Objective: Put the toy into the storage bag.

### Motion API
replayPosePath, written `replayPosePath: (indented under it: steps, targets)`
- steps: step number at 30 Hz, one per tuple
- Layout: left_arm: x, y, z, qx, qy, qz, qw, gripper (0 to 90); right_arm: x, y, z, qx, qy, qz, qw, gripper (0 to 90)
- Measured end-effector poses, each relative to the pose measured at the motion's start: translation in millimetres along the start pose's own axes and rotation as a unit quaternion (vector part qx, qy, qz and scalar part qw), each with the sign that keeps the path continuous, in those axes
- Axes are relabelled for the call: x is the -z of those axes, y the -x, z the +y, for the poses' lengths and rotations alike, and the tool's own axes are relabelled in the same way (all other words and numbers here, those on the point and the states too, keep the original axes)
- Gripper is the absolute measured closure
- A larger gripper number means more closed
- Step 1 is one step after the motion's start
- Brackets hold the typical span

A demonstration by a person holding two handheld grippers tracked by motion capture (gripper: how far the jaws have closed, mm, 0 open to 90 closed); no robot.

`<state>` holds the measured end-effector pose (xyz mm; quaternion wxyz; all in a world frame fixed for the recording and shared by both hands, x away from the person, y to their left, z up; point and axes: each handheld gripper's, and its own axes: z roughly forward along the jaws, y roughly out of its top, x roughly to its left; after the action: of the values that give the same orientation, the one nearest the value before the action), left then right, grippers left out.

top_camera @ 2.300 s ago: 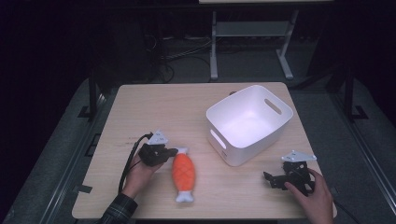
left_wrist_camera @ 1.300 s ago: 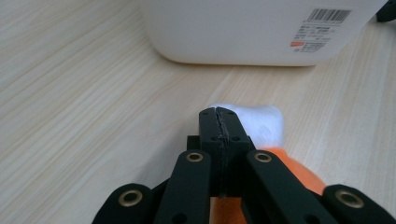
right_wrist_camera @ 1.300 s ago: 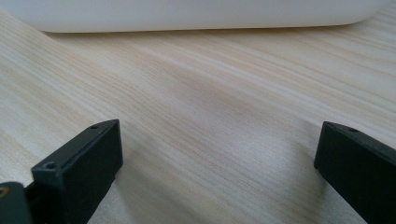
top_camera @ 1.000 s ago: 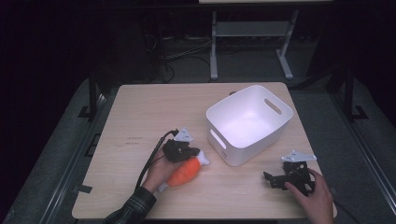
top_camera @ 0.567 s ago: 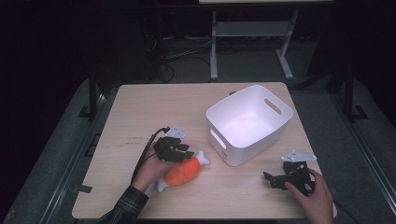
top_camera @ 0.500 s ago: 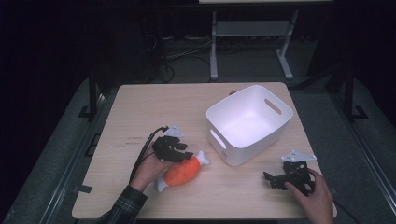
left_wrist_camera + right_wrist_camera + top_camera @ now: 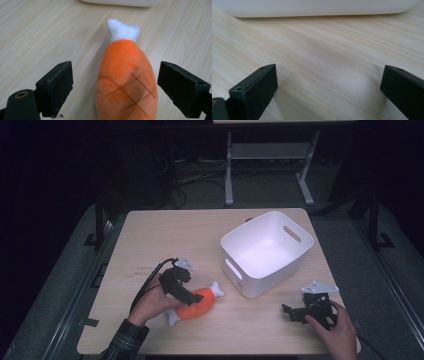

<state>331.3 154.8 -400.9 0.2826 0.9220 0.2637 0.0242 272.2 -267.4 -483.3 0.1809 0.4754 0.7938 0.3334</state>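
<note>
Dark surroundings frame your work area: black floor, cables and a pale metal stand [image 7: 230, 165] beyond the far edge of the light wooden tabletop [image 7: 165, 235].

Your left gripper [image 7: 192, 296] sits near the tabletop's front-left part, held in your left hand [image 7: 150, 302], with a plaid sleeve [image 7: 122, 342] coming in over the front edge. Its fingers have just been opening and now stand spread. In the left gripper view the two black fingers [image 7: 55, 86] flank the orange plush drumstick toy with white bone ends [image 7: 126, 82] on either side, with a clear gap of bare wood on the one side and no contact visible on the other. The toy lies between them, unpinched, resting on the tabletop.

From the high view, that toy [image 7: 196, 304] lies slantwise near the front edge, left of centre, one white end pointing toward the white plastic tub with cut-out handles [image 7: 267, 252] and stopping just short of it. The tub stands upright on the right half of the tabletop, turned at an angle to the edges.

Your right gripper [image 7: 295, 312] rests near the front-right corner in your right hand [image 7: 337, 335], well apart from the toy. Its fingers [image 7: 259, 86] are spread wide over bare wood, with nothing between them; the tub's white wall [image 7: 312, 8] runs across the top of that gripper's view.
</note>
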Motion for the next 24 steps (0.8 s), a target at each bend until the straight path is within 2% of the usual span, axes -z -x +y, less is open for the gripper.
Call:
replayPosePath:
  steps: [4,8,11,24]
  targets:
    - [-1.5,5.2,-2.6,-0.012,-0.017,-0.008,0.9998,12.5,0.0,0.0,0.0,0.000,0.000,0.000,1.0000,0.6]
    - [-4.1,9.2,-6.6,-0.018,-0.022,-0.010,0.9996,12.8,0.0,0.0,0.0,0.000,0.000,0.000,1.0000,0.6]
    - [-5.9,11.7,-9.4,-0.030,-0.031,-0.004,0.9991,12.8,0.0,0.0,0.0,0.000,0.000,0.000,1.0000,0.6]
    - [-17.6,19.7,-11.9,-0.049,-0.049,0.006,0.9976,12.6,0.0,0.0,0.0,0.000,0.000,0.000,1.0000,0.6]
